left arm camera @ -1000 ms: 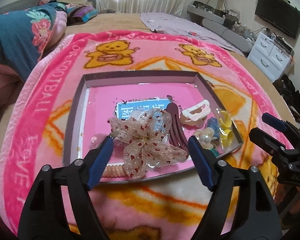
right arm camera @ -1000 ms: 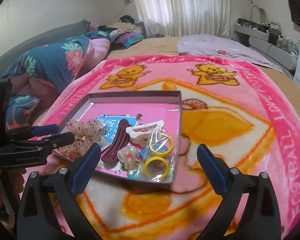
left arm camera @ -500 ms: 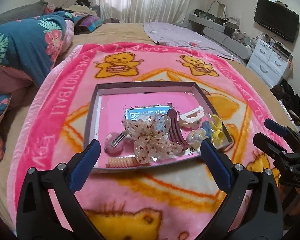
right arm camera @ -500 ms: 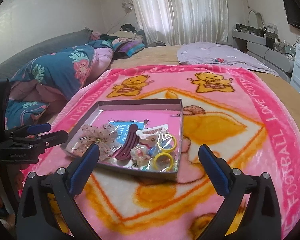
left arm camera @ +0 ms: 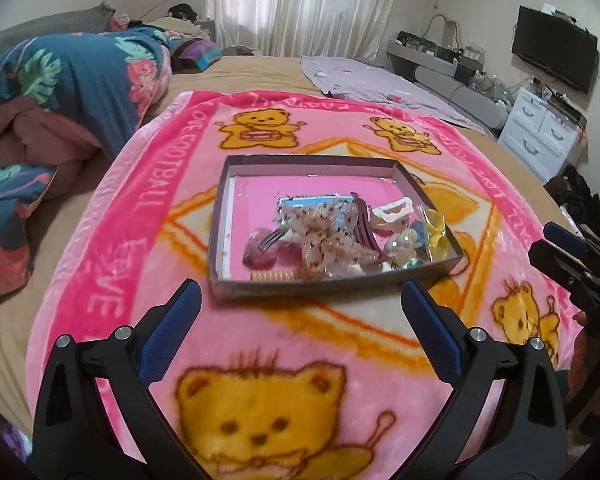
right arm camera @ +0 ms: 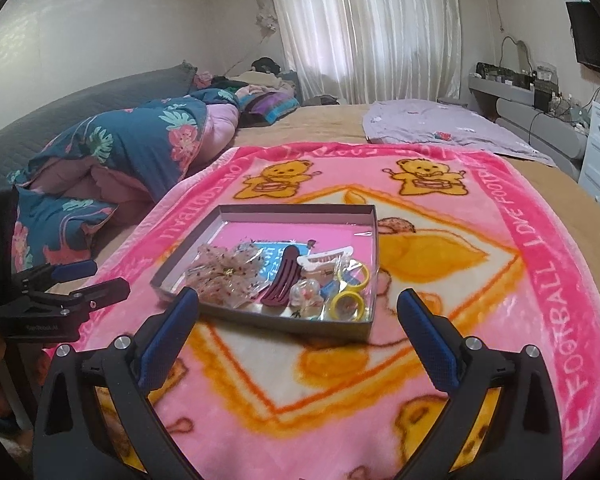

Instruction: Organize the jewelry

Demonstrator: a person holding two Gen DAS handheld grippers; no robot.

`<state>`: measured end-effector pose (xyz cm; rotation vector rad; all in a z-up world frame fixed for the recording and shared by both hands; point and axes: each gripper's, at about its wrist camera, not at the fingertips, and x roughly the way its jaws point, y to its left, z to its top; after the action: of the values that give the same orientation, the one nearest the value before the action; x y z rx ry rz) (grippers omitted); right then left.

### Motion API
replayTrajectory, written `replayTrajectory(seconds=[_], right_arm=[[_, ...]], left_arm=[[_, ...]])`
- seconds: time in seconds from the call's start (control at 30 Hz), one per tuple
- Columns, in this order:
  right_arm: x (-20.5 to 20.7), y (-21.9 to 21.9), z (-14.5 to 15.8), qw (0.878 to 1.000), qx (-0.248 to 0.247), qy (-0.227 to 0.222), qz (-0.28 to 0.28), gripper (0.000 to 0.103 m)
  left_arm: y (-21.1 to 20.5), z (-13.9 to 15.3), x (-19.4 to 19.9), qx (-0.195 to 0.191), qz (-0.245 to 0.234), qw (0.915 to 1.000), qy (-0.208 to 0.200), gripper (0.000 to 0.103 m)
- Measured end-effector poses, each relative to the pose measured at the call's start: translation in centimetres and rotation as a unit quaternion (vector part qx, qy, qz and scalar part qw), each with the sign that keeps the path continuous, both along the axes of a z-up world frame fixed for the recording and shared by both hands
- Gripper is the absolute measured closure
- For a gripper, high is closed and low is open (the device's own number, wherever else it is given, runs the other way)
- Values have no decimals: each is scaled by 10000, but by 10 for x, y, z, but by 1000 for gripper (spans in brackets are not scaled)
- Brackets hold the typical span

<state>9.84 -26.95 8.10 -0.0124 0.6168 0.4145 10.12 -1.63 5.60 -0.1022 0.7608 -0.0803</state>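
Pink-lined tray (left arm camera: 220, 216) dead ahead of left gripper (left arm camera: 300, 322), beyond fingertips, well apart; jaws just opened wide, nothing between. Spotted bow (left arm camera: 324, 236) heaped inside with clips. Right gripper (right arm camera: 298, 322) likewise spread, empty, tray ahead-left.

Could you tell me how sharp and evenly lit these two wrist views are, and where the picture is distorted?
Left wrist view: the tray contents are smeared by blur; the blanket bows with fisheye distortion, corners black. Right wrist view: the tray is sharper, though plastic wrap inside glints; the backlit curtain is washed out, and soft daylight leaves hardly any shadows.
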Motion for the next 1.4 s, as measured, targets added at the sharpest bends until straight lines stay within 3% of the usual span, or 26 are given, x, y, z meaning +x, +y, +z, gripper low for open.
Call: replayTrajectory(seconds=[0.67,1.4], right_arm=[[-47,1,-45,9996,68,100,-259,4],[-46,4,-51,9995,102,266,-156,4]], left_arm=[[3,-38,-37,2,156,9999,24,9],[5,-36,-39,40,213,9998,28,9]])
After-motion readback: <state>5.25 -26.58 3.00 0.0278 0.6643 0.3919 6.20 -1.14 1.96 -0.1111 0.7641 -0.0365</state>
